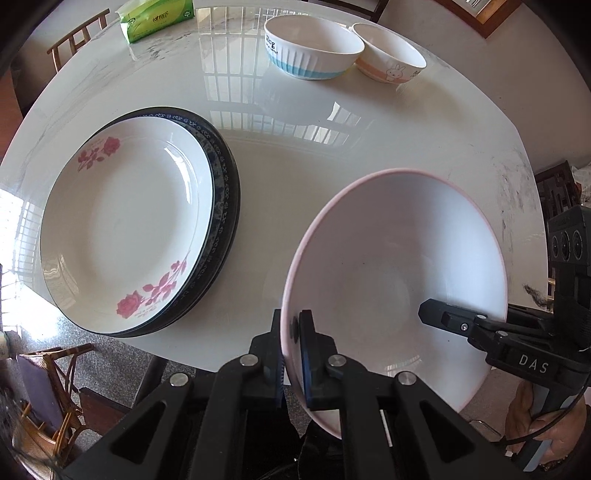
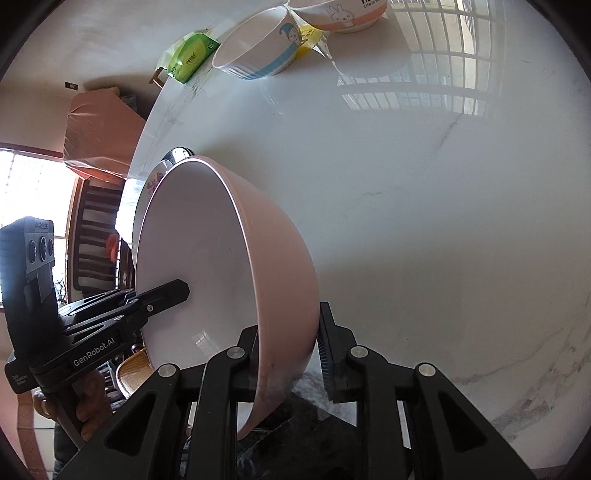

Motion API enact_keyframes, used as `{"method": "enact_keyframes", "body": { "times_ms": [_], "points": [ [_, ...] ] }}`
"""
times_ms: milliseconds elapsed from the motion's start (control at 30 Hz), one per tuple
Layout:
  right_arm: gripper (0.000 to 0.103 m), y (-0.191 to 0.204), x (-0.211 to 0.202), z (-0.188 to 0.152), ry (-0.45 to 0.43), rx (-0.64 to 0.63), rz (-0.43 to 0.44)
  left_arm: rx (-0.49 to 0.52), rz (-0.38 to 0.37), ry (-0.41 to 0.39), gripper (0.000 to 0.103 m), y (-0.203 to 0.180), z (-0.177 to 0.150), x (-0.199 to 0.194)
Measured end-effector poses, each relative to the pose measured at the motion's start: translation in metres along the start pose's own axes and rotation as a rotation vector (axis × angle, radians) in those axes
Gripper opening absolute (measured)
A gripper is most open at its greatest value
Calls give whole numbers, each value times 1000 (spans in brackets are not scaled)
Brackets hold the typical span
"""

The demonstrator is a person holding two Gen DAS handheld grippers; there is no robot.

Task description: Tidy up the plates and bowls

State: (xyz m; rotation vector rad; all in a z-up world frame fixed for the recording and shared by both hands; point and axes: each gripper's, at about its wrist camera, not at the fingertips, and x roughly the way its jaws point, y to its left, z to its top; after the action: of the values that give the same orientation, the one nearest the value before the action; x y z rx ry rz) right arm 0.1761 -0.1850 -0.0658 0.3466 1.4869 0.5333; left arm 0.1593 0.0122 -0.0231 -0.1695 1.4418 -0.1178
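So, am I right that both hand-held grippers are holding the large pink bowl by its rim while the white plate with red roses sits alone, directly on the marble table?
Not quite: the white plate with red roses sits on top of a dark blue-patterned plate, not alone, as the left wrist view shows. Both hand-held grippers do hold the large pink bowl by its rim.

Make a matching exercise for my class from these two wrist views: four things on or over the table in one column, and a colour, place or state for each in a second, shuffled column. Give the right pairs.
Things
1. pink bowl
2. rose plate
3. blue-striped bowl
4. tissue pack

Descriptions
A. green, at the table's far edge
B. top of a stack, on dark-rimmed plates
C. tilted, rim clamped by both the left gripper and the right gripper
D. standing beside the rabbit bowl

Pairs: 1-C, 2-B, 3-D, 4-A
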Motion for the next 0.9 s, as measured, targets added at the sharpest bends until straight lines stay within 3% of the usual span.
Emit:
{"method": "enact_keyframes", "body": {
  "times_ms": [267,567,800,900],
  "points": [
    [22,10,16,-7,19,2,-39,-23,-14,-9,7,17,0,9],
    [22,16,26,-6,24,-14,-61,23,16,-74,7,17,3,0],
    [23,16,22,-7,-8,-57,-102,40,16,-131,7,12,6,-2],
    [30,18,16,-7,-39,-71,-110,64,28,-164,7,9,5,-7]
  ]
}}
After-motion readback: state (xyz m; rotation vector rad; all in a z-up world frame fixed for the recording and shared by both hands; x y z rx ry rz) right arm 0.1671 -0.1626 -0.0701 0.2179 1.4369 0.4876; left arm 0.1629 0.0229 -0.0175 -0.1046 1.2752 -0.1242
